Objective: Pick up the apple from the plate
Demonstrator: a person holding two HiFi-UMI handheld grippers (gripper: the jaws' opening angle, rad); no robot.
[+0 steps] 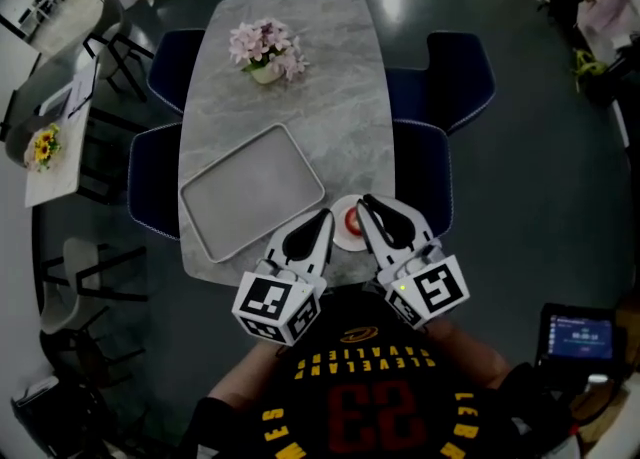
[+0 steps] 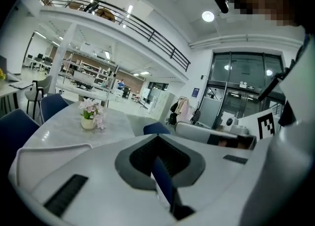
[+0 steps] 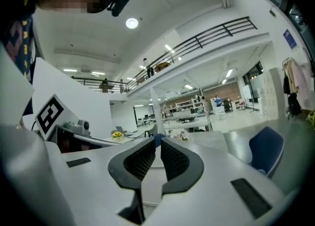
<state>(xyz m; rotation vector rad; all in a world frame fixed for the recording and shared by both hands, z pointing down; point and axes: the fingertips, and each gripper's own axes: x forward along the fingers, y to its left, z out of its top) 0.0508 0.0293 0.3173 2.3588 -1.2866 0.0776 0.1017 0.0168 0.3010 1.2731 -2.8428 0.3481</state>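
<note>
The head camera looked steeply down over the bench (image 1: 330, 77), with the left tool (image 1: 324, 217) and right tool (image 1: 366, 203) close beneath it. Each tool's camera sat right behind its jaws, looking low across the bench. All three views shared the potted flowers (image 1: 266, 52) ahead of the tools.

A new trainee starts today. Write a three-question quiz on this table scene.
1. True or false: the apple lies on the tray.
2. What stands at the far end of the table? A) flower pot B) kettle C) laptop
3. Fill in: neither the left gripper nor the right gripper holds the ____.
Key: 1 false, it sits on the plate beside the tray; 2 A; 3 apple.
</note>
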